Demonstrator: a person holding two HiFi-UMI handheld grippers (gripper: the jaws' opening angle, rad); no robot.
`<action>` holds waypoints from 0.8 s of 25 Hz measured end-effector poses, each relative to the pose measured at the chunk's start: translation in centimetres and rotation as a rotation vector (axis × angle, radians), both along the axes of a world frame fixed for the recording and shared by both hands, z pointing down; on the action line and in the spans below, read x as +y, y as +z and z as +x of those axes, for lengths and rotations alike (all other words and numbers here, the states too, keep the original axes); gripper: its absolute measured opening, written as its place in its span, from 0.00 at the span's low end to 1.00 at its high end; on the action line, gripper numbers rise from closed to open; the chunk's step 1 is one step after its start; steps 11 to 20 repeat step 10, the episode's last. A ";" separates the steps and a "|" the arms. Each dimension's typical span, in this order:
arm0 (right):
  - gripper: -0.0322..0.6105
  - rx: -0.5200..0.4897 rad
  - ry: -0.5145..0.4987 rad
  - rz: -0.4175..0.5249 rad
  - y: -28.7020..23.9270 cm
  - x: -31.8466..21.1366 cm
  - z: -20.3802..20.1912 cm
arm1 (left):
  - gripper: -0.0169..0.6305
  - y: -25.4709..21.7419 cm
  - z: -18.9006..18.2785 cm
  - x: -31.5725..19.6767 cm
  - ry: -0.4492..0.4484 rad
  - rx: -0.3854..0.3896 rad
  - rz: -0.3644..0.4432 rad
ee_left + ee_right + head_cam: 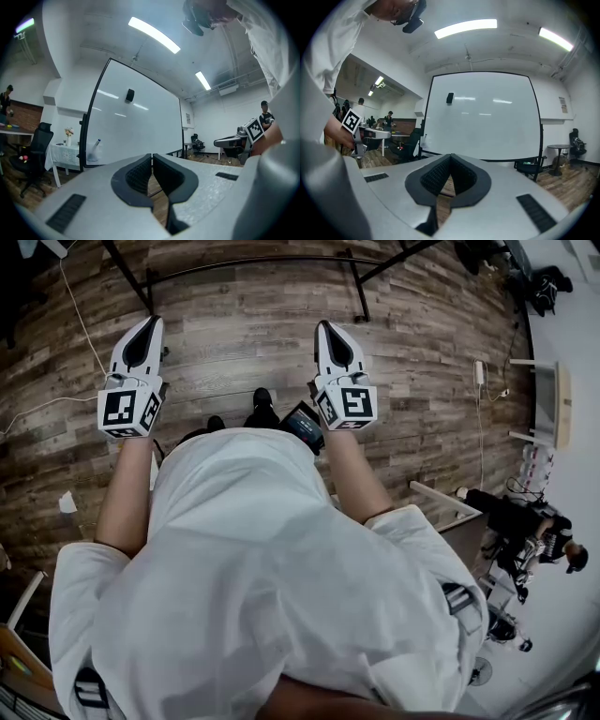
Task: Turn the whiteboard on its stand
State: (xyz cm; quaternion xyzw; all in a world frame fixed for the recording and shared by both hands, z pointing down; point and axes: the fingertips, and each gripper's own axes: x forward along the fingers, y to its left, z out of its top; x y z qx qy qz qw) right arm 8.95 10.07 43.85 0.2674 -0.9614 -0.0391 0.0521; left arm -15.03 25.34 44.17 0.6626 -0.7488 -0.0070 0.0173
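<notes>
Wood floor (244,334) fills the head view's top. Whiteboard (485,117) sits centre frame in both gripper views, upright, apart from my grippers. My left gripper (152,163) and right gripper (450,161) are closed tight, holding nothing.

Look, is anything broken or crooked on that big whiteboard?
Nothing stands out. The whiteboard looks whole and clean, with one small dark block stuck high on it. The left gripper and right gripper are shut, empty.

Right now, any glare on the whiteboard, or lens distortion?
Left gripper view: faint ceiling light streaks on the whiteboard. Right gripper view: same streaks near its top, frame bowed by fisheye. Head view: floor planks curve strongly, no glare.
</notes>
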 end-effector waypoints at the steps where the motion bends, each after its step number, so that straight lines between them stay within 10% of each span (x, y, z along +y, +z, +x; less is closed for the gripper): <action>1: 0.05 0.001 0.004 0.000 0.1 0.0 -0.1 | 0.05 0.1 -0.1 -0.2 0.005 0.001 0.000; 20: 0.05 -0.003 0.027 -0.004 0.2 0.2 0.2 | 0.05 0.6 -0.3 -0.1 0.022 0.021 -0.008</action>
